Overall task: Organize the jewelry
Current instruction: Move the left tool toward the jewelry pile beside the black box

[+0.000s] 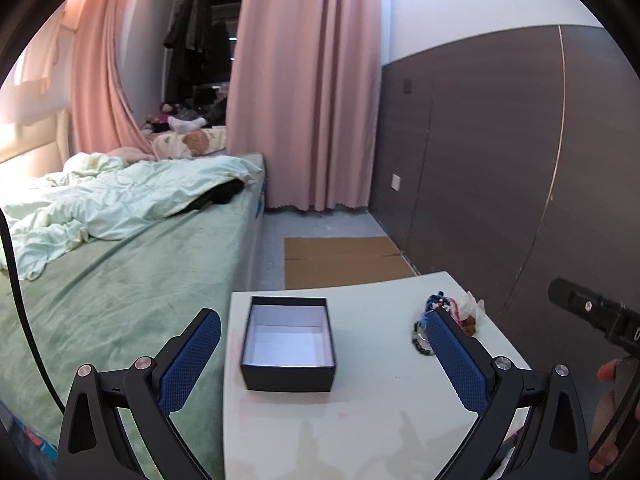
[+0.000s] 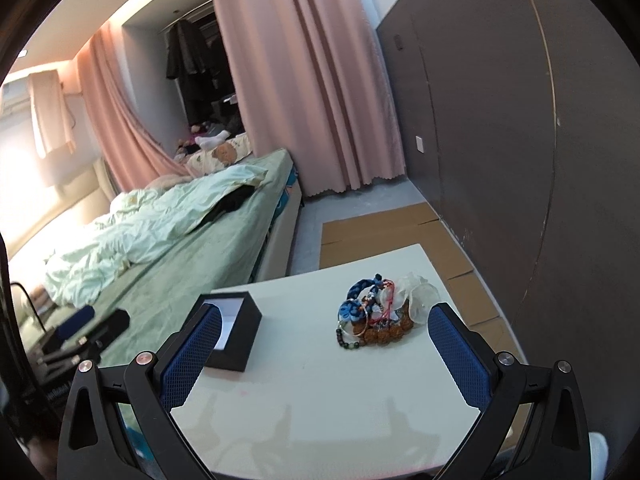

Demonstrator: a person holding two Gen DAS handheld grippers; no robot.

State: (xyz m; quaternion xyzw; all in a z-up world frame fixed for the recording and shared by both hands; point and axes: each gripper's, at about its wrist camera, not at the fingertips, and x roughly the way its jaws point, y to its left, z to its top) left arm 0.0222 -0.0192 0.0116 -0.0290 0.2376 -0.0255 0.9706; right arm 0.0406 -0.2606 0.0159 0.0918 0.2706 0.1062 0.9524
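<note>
A black box [image 1: 287, 346] with a white empty inside stands open on the white table [image 1: 360, 420]; it also shows in the right wrist view [image 2: 232, 332]. A heap of jewelry [image 2: 374, 314], with bead bracelets, blue cord and a sheer pouch, lies on the table to the box's right; in the left wrist view the heap [image 1: 444, 312] is partly hidden by a finger. My left gripper [image 1: 326, 344] is open and empty, its fingers either side of the box, short of it. My right gripper [image 2: 324, 340] is open and empty, short of the heap.
A bed [image 1: 120, 280] with green sheet and crumpled quilt lies left of the table. Flat cardboard [image 1: 344, 260] lies on the floor beyond it. A dark panelled wall [image 1: 500, 160] runs along the right. Pink curtains [image 1: 304, 100] hang behind.
</note>
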